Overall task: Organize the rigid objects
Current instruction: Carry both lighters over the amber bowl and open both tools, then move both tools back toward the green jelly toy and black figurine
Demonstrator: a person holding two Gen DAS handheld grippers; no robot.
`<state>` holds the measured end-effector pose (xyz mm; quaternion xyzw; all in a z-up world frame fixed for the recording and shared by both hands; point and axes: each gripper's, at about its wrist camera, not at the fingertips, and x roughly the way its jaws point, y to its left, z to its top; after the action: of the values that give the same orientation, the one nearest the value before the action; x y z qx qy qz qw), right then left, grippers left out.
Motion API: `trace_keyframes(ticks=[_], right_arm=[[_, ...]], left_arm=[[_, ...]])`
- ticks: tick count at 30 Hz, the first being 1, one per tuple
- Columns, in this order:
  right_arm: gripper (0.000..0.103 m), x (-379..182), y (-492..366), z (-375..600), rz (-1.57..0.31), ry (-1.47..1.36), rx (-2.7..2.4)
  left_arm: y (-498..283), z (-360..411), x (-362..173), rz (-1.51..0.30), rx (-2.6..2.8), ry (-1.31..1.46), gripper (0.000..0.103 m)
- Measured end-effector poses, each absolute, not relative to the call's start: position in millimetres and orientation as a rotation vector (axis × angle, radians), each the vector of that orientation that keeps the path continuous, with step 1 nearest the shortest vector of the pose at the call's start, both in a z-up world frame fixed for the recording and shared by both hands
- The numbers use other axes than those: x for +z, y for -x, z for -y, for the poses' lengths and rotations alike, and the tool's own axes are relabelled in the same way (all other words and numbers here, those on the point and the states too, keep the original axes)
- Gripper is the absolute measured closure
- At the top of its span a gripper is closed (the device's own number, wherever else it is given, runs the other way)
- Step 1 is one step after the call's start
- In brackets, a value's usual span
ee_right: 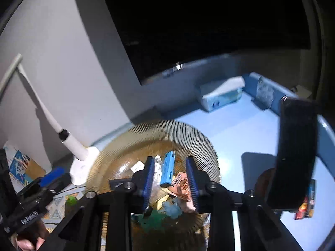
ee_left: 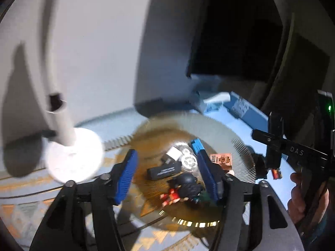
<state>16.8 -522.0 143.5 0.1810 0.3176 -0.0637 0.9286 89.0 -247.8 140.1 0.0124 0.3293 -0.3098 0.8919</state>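
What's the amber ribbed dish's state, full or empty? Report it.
Partly full. The amber ribbed dish holds a blue stick, a black bar and other small pieces; much of its floor shows bare.

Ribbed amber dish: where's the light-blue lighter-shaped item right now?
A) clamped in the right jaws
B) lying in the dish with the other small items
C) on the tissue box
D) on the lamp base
B: the light-blue item lies inside the ribbed amber dish among the clutter, ahead of the open right gripper.

White letters "DAS" legible on black bar of the other gripper (ee_left: 293,148), left wrist view. Printing on black stick (ee_left: 164,170), blue stick (ee_right: 167,172), pink packet (ee_right: 181,186): blurred, unreadable.
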Motion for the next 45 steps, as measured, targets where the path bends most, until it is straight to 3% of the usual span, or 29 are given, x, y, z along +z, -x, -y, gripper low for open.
trace_keyframes(ticks=[6,11,15,19,25,29,45], right_arm=[[0.063,197,33,489,-0.549,-0.327,-0.081],[0.052,240,74,445,-0.463,-0.278,-0.009],[0.044,267,105,404,-0.398,-0.223,0.048],[0.044,280,126,367,-0.376,-0.179,0.107],[0.044,272,142,325,-0.397,-0.132,0.167],[0.043,251,142,304,-0.441,-0.107,0.2],[0.043,120,50,283,-0.805,-0.226,0.191]], left_arm=[[-38,166,202,-0.543,-0.552,0.033,0.042],[10,98,250,-0.433,-0.498,0.104,0.042],[46,56,273,-0.369,-0.476,0.155,0.042],[75,23,282,-0.334,-0.456,0.187,0.042],[108,-12,276,-0.319,-0.429,0.22,0.039],[115,-28,259,-0.325,-0.412,0.249,0.027],[34,-15,134,-0.701,-0.438,0.138,0.027]])
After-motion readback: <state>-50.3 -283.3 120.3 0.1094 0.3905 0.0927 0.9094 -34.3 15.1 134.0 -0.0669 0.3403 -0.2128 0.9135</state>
